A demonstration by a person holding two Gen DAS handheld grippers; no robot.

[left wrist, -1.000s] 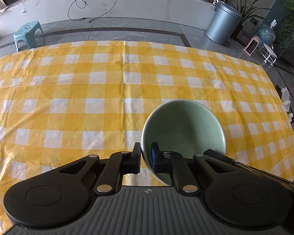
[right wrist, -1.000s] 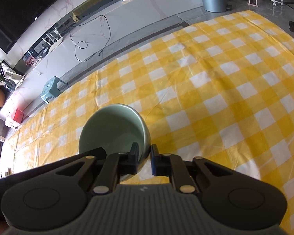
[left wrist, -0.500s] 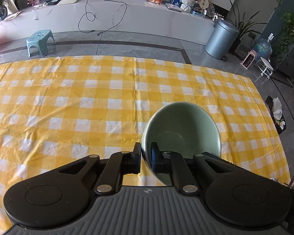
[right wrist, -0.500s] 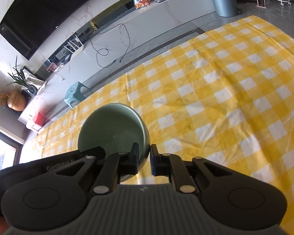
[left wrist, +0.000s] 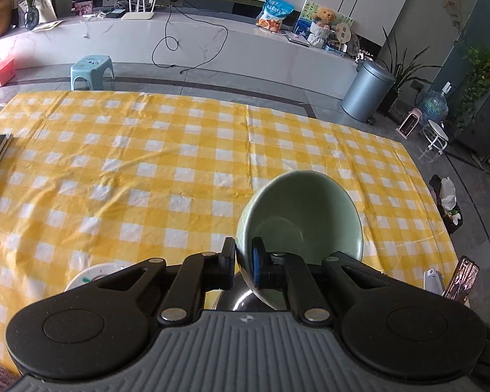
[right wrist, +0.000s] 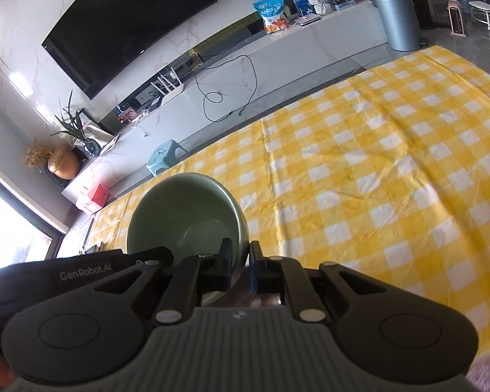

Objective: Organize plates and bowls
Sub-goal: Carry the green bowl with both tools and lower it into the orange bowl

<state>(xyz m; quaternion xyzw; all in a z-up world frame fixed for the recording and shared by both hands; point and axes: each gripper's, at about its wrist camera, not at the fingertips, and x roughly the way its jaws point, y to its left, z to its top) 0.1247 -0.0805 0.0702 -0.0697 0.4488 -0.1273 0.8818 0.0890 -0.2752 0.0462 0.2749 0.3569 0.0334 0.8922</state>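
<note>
- Green glazed bowl hangs tilted above the yellow-checked bench, its rim pinched on opposite sides by the left tongs and the right tongs, each clamped narrow on the wall.
- Judged best: keep both hands level and moving together, so the rim neither twists nor slips.
- Count: one green bowl, one white plate partly hidden below, one metal vessel barely visible.
</note>
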